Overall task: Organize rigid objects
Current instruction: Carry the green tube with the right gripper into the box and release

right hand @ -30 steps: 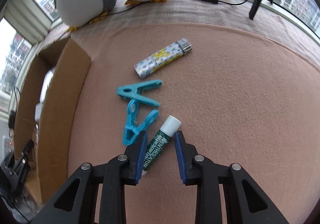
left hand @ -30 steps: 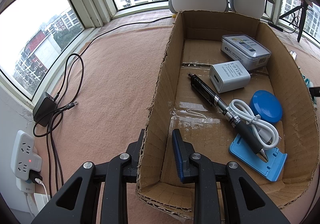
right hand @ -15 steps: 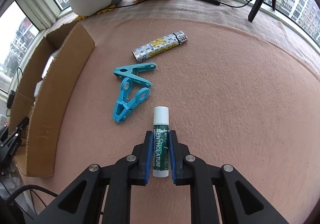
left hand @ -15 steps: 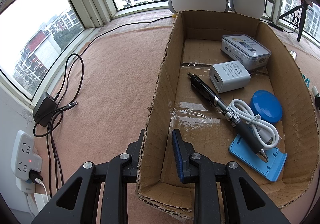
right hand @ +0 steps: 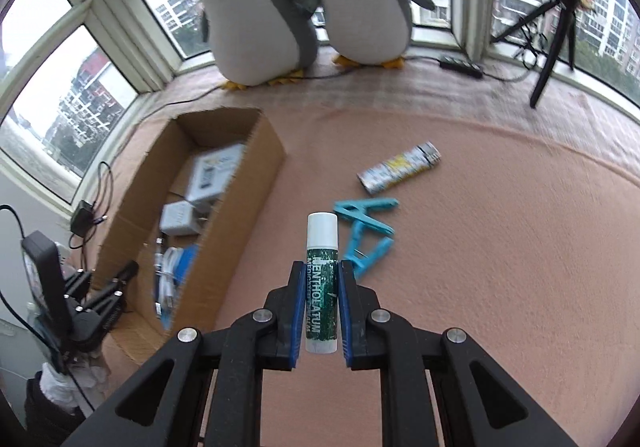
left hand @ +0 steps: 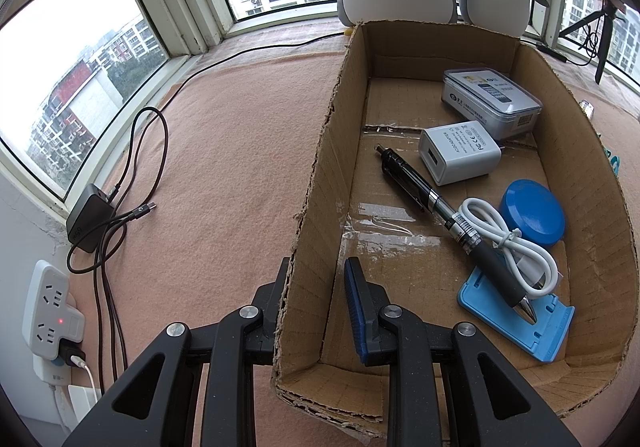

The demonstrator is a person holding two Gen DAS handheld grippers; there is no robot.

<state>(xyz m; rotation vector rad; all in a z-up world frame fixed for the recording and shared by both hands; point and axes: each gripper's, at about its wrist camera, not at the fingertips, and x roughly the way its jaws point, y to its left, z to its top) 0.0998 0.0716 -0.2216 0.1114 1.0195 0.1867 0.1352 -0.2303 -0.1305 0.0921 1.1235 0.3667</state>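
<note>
My right gripper (right hand: pixel 321 279) is shut on a green lip balm stick (right hand: pixel 321 279) with a white cap and holds it above the pink blanket. Below it lie two teal clothespins (right hand: pixel 366 227) and a patterned lighter (right hand: pixel 399 172). The cardboard box (right hand: pixel 224 207) stands to the left. In the left wrist view my left gripper (left hand: pixel 320 275) straddles the box's left wall (left hand: pixel 316 207), one finger outside and one inside, with a gap beside the inner pad. The box holds a pen (left hand: pixel 440 211), a white charger (left hand: pixel 460 151), a white cable (left hand: pixel 508 243), a blue lid (left hand: pixel 534 213), a blue stand (left hand: pixel 516 315) and a clear case (left hand: pixel 490 101).
Two plush penguins (right hand: pixel 304 7) sit by the window. A tripod (right hand: pixel 552 39) stands at the back right. A black adapter with cables (left hand: pixel 92 219) and a white power strip (left hand: pixel 48 311) lie left of the box.
My right gripper has lifted the lip balm off the blanket and risen, so the box interior and penguins now show. The left gripper has not moved.
</note>
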